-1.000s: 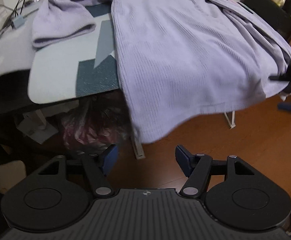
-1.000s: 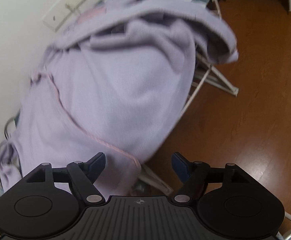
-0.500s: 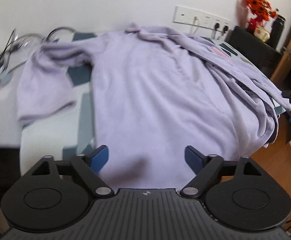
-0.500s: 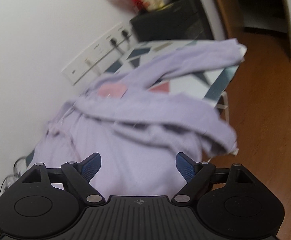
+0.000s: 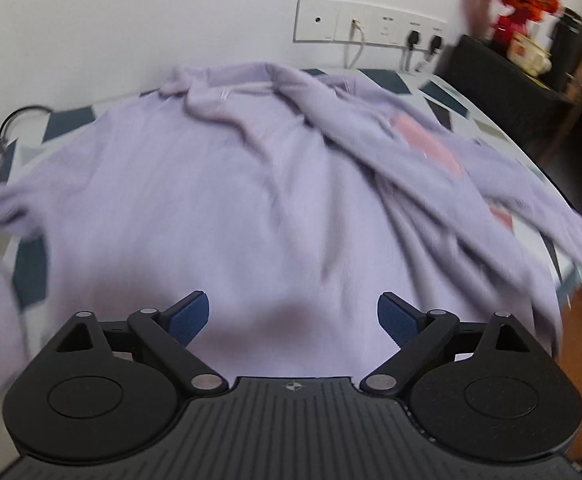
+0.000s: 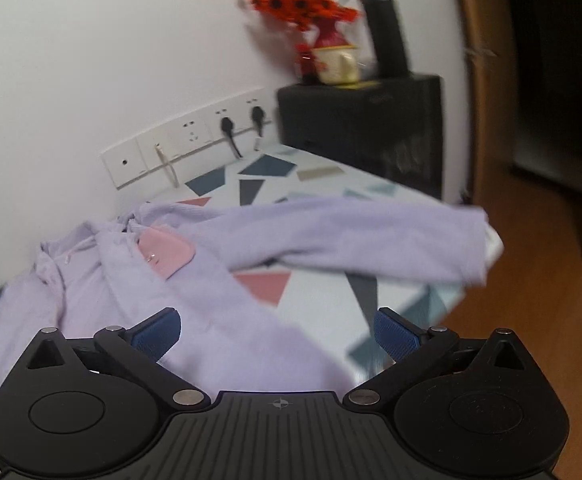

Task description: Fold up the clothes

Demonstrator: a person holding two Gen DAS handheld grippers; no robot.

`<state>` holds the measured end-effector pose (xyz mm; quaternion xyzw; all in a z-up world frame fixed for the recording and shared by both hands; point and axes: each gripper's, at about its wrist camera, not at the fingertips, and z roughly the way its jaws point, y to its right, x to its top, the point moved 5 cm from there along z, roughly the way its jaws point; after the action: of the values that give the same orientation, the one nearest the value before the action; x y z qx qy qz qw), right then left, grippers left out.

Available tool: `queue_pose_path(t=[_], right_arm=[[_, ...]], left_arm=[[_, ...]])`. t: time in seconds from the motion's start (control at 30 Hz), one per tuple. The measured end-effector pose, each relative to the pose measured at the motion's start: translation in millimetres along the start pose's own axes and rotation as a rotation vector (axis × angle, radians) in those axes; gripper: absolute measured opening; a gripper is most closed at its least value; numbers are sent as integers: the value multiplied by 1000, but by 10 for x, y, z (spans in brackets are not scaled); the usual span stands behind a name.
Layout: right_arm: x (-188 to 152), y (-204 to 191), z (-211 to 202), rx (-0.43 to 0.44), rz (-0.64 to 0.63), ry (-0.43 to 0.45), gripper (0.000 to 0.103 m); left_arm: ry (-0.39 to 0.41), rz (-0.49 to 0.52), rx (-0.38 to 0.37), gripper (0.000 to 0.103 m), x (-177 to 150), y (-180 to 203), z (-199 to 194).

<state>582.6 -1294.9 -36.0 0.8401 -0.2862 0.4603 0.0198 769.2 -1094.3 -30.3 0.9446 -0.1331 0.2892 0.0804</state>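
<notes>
One lilac sweater (image 5: 251, 208) lies spread on the patterned table (image 6: 331, 304), one sleeve (image 6: 355, 236) stretched toward its far edge. Above the sweater, two grippers, left gripper (image 5: 293, 316) and right gripper (image 6: 277, 330), are both opening, pinching nothing.

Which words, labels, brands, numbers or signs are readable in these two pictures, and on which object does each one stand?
No text can be read.
Black box: faint marks on its front, too blurred to read.
Pink patch on the sweater: a small mark, too small to read.
Socket strip: no legible lettering.
Left gripper and right gripper: only a small round crosshair sign on each body, no words.
</notes>
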Motion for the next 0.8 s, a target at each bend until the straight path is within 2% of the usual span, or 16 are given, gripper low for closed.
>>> queue_pose_path(t=[0.13,0.2,0.3,0.43,0.5,0.53,0.63,0.67,0.7,0.77,0.8], right_arm=[[99,-42,521,-20,-73,-37,102],[92,-69,735,28,-65,-91,102],[72,-137,977,126,-47,-163,101],[50,-292,1035,269,-71,-181,97],[46,-378,1067,326,-99,-195,83],[48,-427,1095,349,-107,-210,79],[30,-559,1199,400,-97,-258,57],[23,-603,1227,414,-87,-274,48],[16,-648,1252,425,-77,-288,43],[-2,-739,1276,427,-66,-302,40],[-14,-774,1267,420,-62,-310,31]], left_arm=[[-41,87,70,95,582,316,469],[-66,120,96,96,808,449,683],[-89,114,100,96,1043,593,920],[-91,113,57,97,1086,682,1080],[-80,130,18,97,1002,657,1086],[-75,139,4,97,955,638,1082],[-77,133,-27,97,795,478,1001],[-77,120,-39,97,746,402,960],[-73,90,-55,97,708,298,899],[-63,16,-100,97,651,61,781],[-61,-28,-127,97,628,-76,738]])
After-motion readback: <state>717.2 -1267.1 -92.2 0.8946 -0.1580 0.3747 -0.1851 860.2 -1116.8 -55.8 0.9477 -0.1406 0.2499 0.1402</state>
